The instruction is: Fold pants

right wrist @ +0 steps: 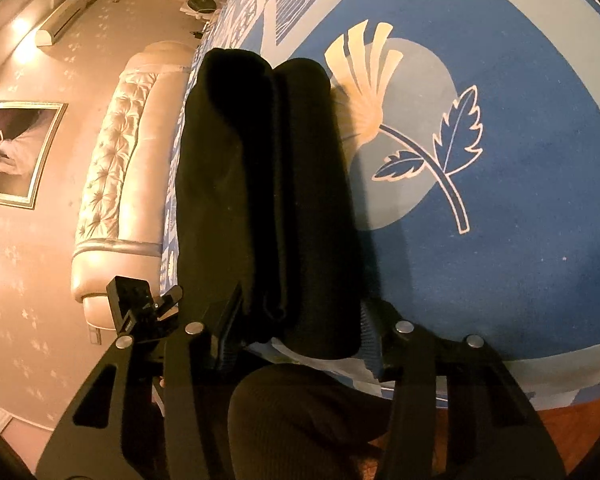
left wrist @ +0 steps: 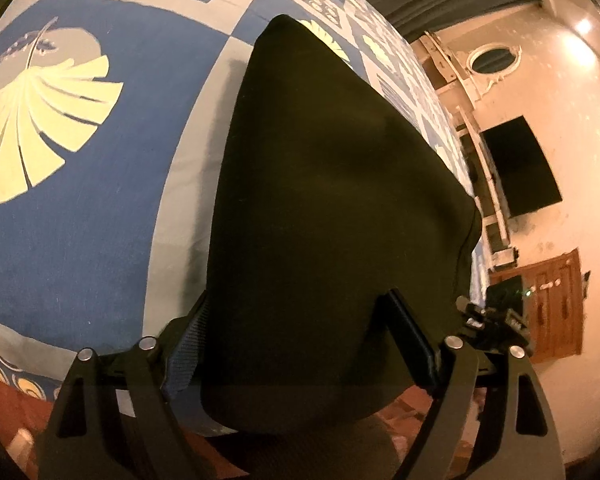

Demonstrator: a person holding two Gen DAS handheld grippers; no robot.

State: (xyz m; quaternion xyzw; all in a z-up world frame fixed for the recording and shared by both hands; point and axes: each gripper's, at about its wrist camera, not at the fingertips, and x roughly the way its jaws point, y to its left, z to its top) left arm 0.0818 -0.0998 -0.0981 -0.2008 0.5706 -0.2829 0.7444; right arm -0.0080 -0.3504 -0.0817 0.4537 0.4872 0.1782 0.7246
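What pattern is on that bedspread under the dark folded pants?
Blue and grey blocks with cream fan-shaped flowers and leaves on the bedspread; the right wrist view shows it best.

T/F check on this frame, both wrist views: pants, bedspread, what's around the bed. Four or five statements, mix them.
1. The pants are black. True.
2. The pants lie on a bare wooden table. False: they lie on a blue and grey patterned bedspread.
3. In the right wrist view the pants show stacked folded layers. True.
4. The bedspread is plain white. False: it carries cream fan-shaped flowers and blue leaves.
5. A framed picture hangs on the wall in the right wrist view. True.
6. The pants lie far from both grippers. False: the fabric sits between the fingers of the left gripper and of the right gripper.
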